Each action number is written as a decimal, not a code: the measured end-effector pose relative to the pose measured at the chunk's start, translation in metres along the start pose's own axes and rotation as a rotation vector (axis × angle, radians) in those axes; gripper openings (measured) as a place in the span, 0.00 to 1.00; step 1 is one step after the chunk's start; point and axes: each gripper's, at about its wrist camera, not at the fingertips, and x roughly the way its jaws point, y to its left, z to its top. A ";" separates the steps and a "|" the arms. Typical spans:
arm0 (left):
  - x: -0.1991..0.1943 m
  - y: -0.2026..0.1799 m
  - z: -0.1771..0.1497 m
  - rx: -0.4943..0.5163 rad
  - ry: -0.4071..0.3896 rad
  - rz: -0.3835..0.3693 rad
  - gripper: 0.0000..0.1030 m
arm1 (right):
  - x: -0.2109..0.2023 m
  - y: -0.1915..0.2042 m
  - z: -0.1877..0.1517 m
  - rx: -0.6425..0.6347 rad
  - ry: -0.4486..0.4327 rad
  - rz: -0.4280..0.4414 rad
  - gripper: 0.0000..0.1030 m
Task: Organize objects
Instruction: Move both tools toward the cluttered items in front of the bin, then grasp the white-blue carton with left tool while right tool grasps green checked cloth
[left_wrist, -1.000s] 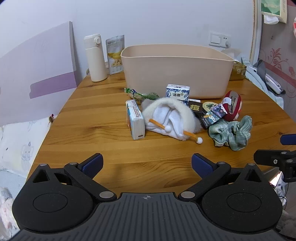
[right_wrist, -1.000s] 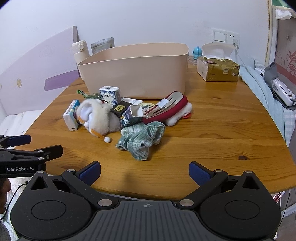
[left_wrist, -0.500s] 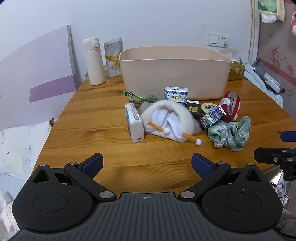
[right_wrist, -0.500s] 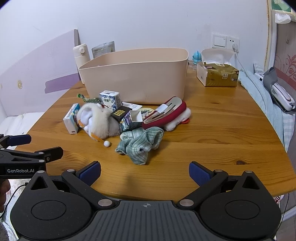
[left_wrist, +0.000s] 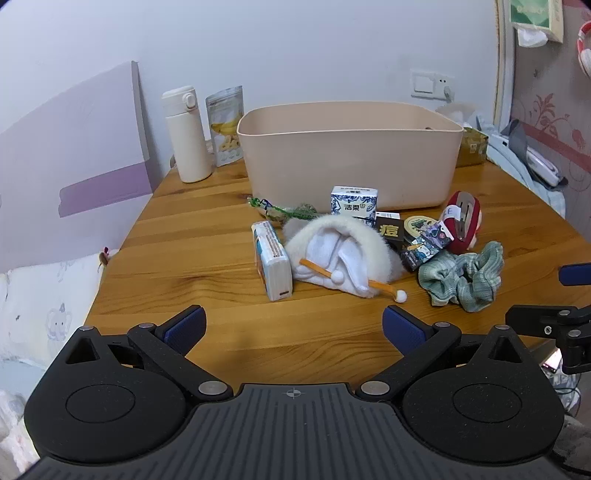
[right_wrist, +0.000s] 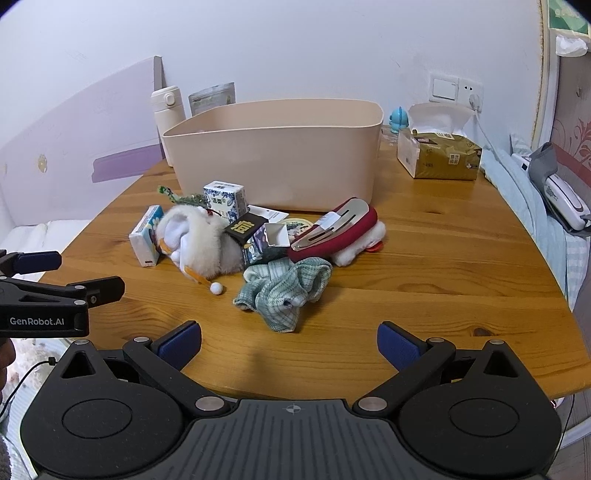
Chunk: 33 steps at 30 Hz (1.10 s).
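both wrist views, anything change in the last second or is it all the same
Only the cameras shifted: both pulled back slightly from the table, so the pile looks a bit farther. The left gripper and right gripper stayed open and empty. The bin, green scrunchie and white furry hat have not moved.

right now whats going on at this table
A person holds two handheld grippers over a wooden table, both open and empty. The left gripper and right gripper hover near the table's front edge, short of a pile of small items: a white furry hat, a green scrunchie, a tissue pack and small boxes. The beige bin behind the pile looks like the destination. Nothing is gripped.
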 end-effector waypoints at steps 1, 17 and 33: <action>0.001 0.000 0.000 0.004 0.000 0.000 1.00 | 0.001 0.000 0.000 0.000 0.002 0.001 1.00; 0.012 0.010 0.013 -0.013 0.002 -0.005 1.00 | 0.012 -0.001 0.005 0.003 0.004 -0.004 1.00; 0.053 0.024 0.031 -0.063 0.015 -0.008 1.00 | 0.030 -0.008 0.014 0.026 -0.027 -0.017 1.00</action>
